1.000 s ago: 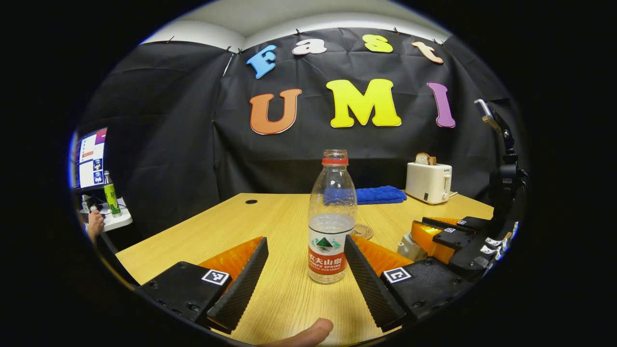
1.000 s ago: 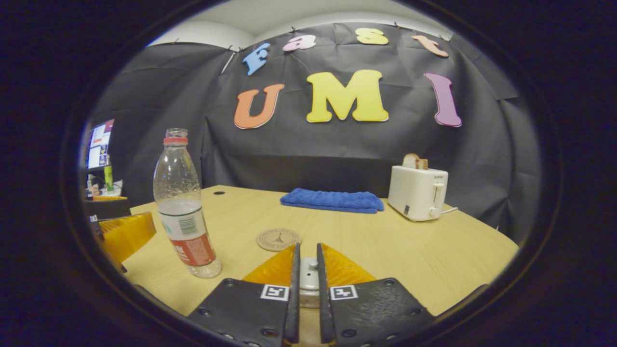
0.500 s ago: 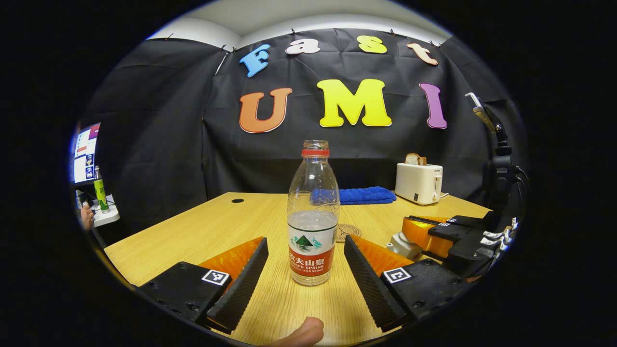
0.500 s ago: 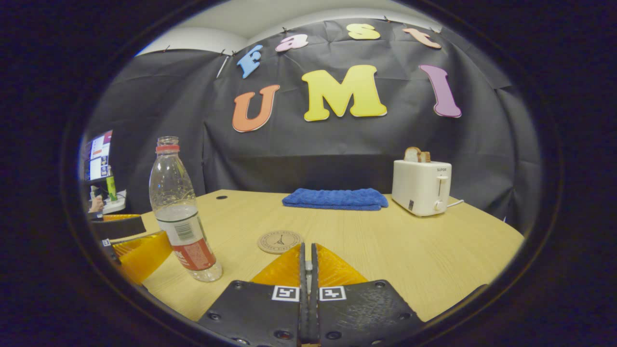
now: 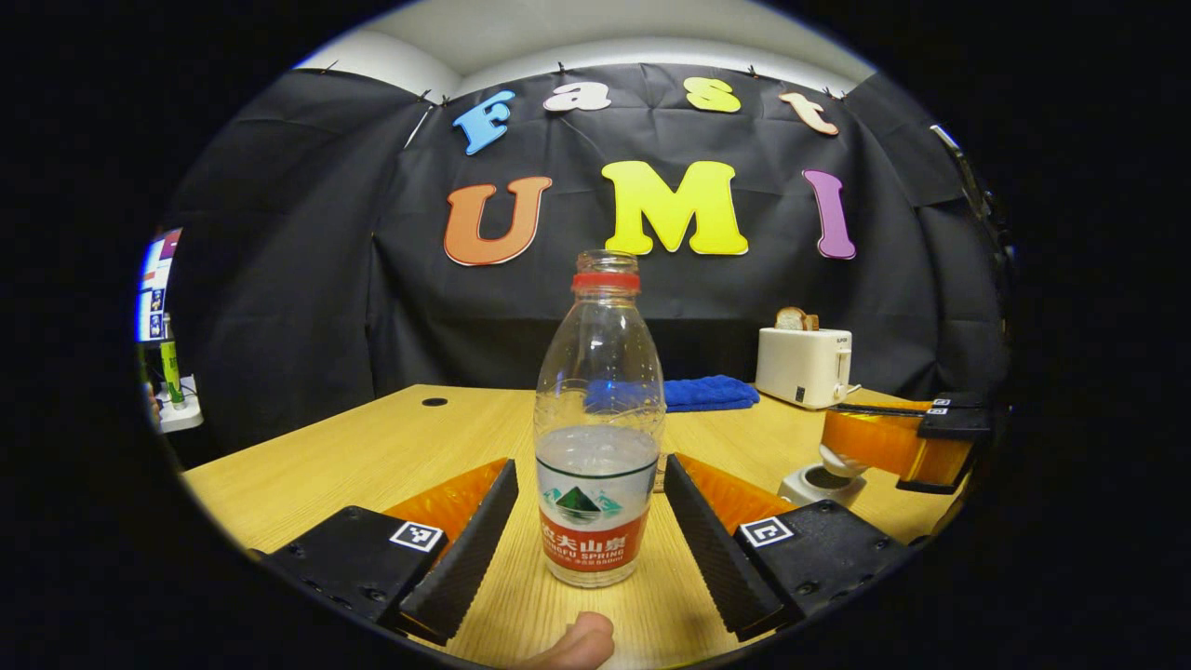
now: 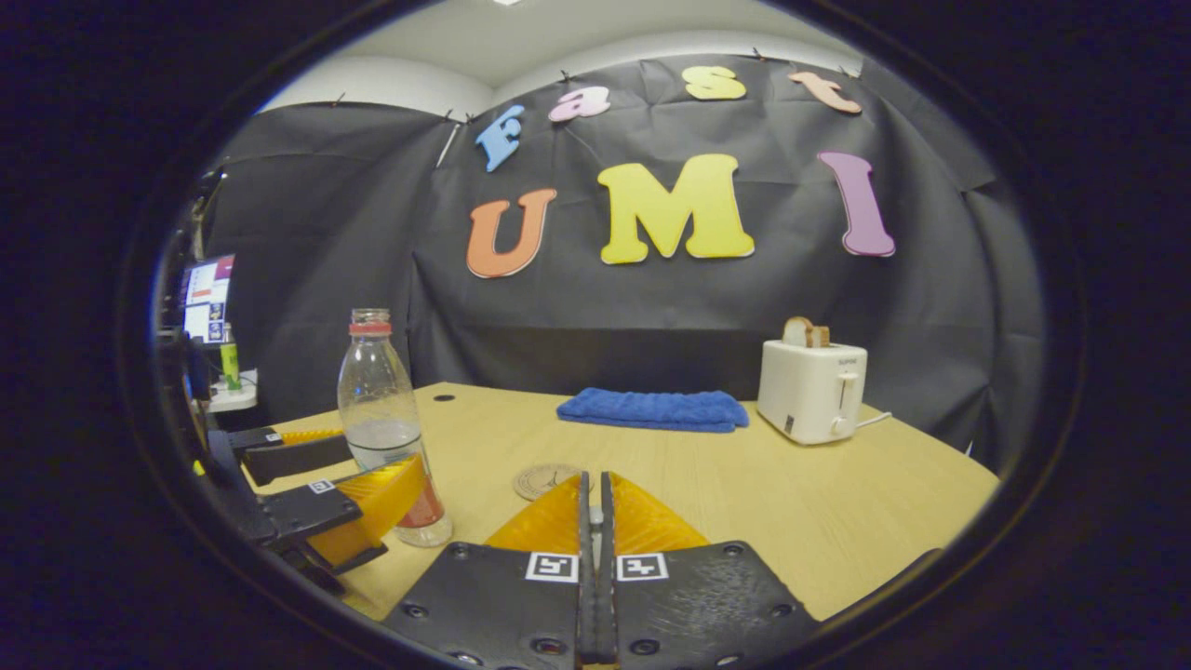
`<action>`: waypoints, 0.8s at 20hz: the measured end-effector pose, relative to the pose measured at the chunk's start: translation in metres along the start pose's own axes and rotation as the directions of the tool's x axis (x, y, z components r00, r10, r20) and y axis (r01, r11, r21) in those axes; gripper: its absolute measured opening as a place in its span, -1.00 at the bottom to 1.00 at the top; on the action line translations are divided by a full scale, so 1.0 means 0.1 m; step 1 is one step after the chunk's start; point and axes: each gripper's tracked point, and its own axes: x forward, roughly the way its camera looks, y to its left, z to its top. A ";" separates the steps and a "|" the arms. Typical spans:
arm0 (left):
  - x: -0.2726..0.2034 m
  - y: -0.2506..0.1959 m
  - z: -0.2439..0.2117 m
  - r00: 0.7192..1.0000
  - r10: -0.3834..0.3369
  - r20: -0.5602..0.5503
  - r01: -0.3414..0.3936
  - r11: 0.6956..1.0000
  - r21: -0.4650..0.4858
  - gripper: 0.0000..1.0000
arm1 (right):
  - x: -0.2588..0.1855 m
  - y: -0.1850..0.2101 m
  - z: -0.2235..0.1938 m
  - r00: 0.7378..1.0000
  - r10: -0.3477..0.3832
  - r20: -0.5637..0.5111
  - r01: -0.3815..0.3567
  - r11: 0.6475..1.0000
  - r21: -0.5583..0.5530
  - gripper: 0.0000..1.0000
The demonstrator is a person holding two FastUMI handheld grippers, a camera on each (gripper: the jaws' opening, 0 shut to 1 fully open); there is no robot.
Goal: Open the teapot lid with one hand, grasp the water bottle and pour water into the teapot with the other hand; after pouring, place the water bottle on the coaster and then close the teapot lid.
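1. The water bottle (image 5: 600, 437) stands upright on the wooden desk (image 5: 391, 456), uncapped, a red ring at its neck and water up to the top of its label.
2. The left gripper (image 5: 590, 521) has its jaws spread wide, one finger on each side of the bottle's lower half; both fingers stand apart from the plastic. A fingertip (image 5: 577, 642) of the person shows at the near desk edge, just in front of the bottle.
3. The right gripper (image 6: 593, 521) has its jaws pressed nearly together. In the left gripper view it holds a small pale piece, apparently the teapot lid (image 5: 842, 459), just above the open teapot (image 5: 819, 484) at the right side of the desk; whether both fingers press on it I cannot tell.
4. The round coaster (image 6: 544, 481) lies flat mid-desk, between bottle and teapot, partly hidden behind the right gripper's fingers.
5. Toward the far edge lie a folded blue towel (image 6: 653, 410) and, right of it, a white toaster (image 6: 811, 389) with a bread slice (image 6: 797, 331) sticking up.
6. The bottle's label has a green mountain emblem and a red band; its lettering and the toaster's small mark are too small to read.
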 end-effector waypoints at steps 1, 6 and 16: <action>0.04 0.01 0.00 1.000 0.007 0.002 -0.007 1.000 0.009 0.99 | -0.04 -0.03 0.04 1.000 -0.003 0.011 0.003 1.000 -0.004 -0.98; 0.07 -0.07 -0.04 0.999 -0.023 -0.042 0.025 0.998 0.052 0.82 | -0.23 -0.28 0.17 0.998 -0.031 0.049 0.031 0.999 0.010 -0.98; -0.14 0.00 0.31 0.989 0.111 -0.093 -0.047 0.852 0.522 0.56 | -0.39 -1.10 0.12 0.986 -0.163 0.018 0.163 0.987 0.019 -0.98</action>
